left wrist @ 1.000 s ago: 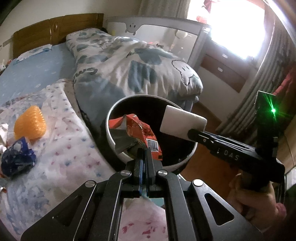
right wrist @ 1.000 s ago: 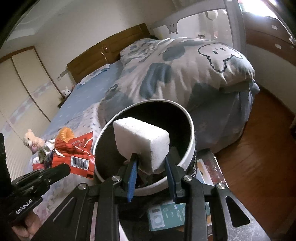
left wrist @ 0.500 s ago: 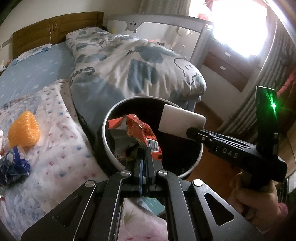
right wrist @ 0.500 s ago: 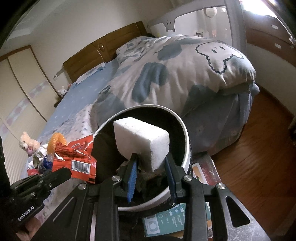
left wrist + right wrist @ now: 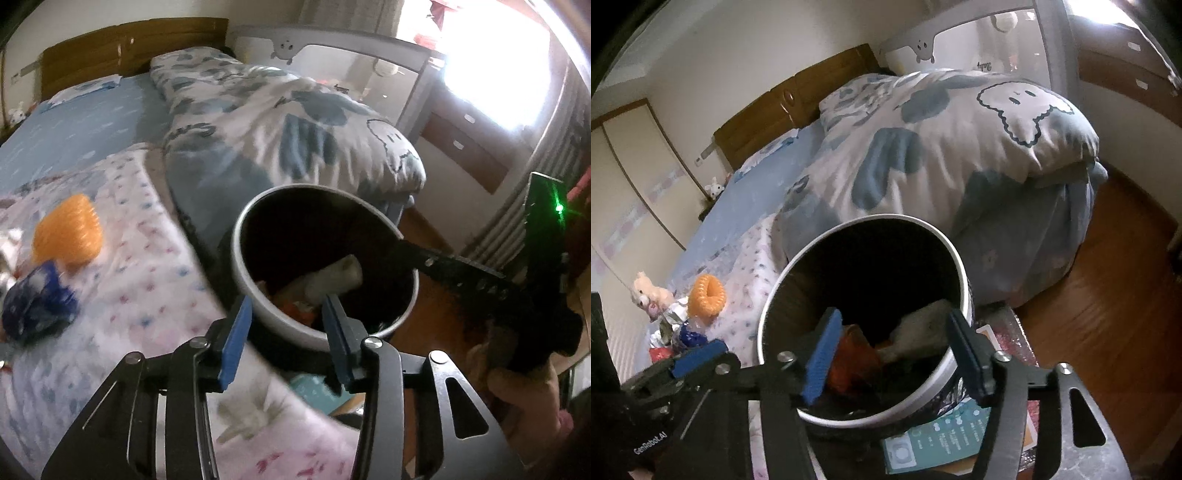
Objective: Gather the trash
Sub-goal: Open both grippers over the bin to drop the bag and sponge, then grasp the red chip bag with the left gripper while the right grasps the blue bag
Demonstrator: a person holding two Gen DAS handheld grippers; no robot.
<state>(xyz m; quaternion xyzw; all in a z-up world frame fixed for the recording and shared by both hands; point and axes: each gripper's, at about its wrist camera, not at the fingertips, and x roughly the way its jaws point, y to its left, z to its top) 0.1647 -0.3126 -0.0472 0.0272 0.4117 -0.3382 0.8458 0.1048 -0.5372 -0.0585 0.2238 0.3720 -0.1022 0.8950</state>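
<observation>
Jaws of both grippers, left (image 5: 288, 315) and right (image 5: 897, 354), just opened, nothing between. Foam block (image 5: 923, 326) and wrapper (image 5: 853, 354) lay inside bin (image 5: 243, 280), frame centre. Risk: fingers over rim could snag, tipping bin. Orange coil (image 5: 66, 234) and blue scrap (image 5: 35, 301) remained on bed (image 5: 147, 273), left.

Both wrist views look down into bin (image 5: 243, 273).

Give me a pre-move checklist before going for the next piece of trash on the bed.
1. Left gripper empty, jaws just opened: ok.
2. Right gripper empty, jaws just opened: ok.
3. White foam block inside the bin: ok.
4. Red wrapper inside the bin: ok.
5. More trash left, blue crumpled wrapper on the bed: ok.
6. Whether the orange coil counts as trash: cannot tell.
</observation>
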